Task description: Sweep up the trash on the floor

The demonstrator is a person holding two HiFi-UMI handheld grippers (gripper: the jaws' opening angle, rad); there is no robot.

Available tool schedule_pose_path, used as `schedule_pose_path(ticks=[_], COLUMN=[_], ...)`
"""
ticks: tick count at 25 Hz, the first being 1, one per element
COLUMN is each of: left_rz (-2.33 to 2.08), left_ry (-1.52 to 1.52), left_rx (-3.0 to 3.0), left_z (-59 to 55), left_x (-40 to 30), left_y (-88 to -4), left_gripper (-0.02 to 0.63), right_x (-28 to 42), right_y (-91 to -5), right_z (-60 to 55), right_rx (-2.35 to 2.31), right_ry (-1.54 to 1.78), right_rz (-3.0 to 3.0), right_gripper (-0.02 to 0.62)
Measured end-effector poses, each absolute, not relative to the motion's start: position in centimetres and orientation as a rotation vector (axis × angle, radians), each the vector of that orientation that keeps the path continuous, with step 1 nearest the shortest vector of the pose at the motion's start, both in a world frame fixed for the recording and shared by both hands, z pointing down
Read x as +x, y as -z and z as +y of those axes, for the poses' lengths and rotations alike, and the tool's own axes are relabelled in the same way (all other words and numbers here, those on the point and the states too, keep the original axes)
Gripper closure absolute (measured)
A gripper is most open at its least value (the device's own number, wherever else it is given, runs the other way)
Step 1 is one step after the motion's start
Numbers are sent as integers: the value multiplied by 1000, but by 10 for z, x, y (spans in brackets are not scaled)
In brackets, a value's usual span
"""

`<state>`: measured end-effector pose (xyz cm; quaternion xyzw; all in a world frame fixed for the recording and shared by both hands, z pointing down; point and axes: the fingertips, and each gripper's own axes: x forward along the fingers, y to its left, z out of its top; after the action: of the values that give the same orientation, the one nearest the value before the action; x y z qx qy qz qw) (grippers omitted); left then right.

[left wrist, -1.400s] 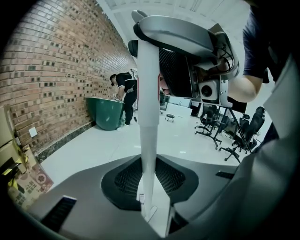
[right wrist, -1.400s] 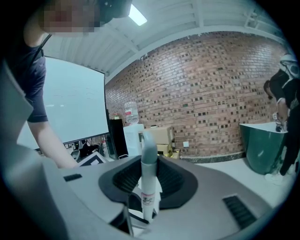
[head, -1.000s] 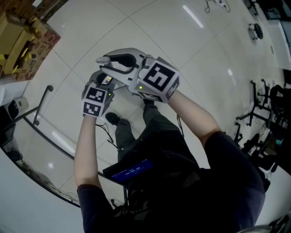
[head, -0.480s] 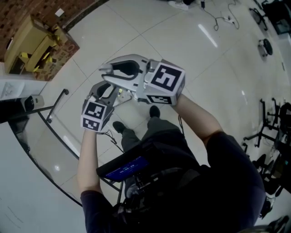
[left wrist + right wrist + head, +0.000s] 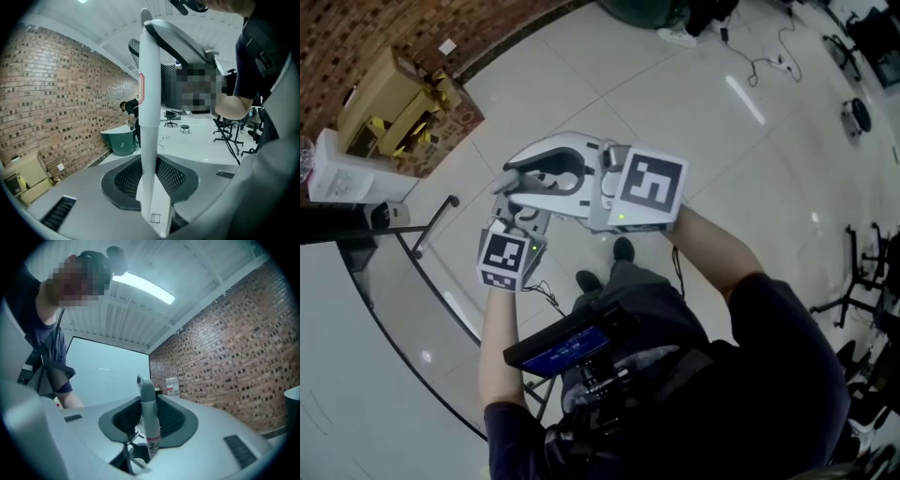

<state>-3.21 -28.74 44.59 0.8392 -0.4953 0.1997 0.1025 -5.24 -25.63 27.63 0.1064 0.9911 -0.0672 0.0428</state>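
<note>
Since both grippers are raised close in front of us, we start there; the left gripper is clamped on a slim white handle that stands upright between its jaws, and the right gripper grasps a shorter grey handle with a red band near its base; the right jaws have just been easing apart a little, with that grey handle between them and the pads seemingly on it. We take these for the sweeping tools' handles, though neither tool's head shows in any view, so we cannot say which is the broom. In the head view the two grippers sit almost touching, right above left, high over our feet; below them the pale tiled floor lies open, and we can make out no trash on the part we see. Further off, cardboard boxes stand against a brick wall. We judge the sweeping itself not yet begun: the tools are being carried, not worked. To do this step well we would firm up the right grip before any swing, since a slack hold lets a long handle twist; separate the two hands so the handles do not knock together; look along the floor for the trash first; then lower both tools to the tiles beside it.
</note>
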Motion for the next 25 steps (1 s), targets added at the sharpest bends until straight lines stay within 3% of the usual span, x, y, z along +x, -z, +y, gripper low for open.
schedule_pose_path(ticks=[14, 16, 19, 25], left_rz=[-1059, -975, -879, -866], left_ry=[-296, -325, -484, -448], left_rx=[2817, 2860, 2929, 2886], left_z=[-228, -215, -195, -174], left_x=[64, 68, 88, 103], left_y=[-394, -400, -414, -398], left_gripper=[514, 601, 604, 531], right_x=[-17, -28, -8, 42], right_y=[-249, -256, -268, -255], right_z=[-171, -161, -158, -169], right_rx=[562, 528, 490, 416], right_ry=[149, 140, 198, 356], right_rz=[3105, 3125, 3163, 3093], right_gripper=[471, 474, 476, 477])
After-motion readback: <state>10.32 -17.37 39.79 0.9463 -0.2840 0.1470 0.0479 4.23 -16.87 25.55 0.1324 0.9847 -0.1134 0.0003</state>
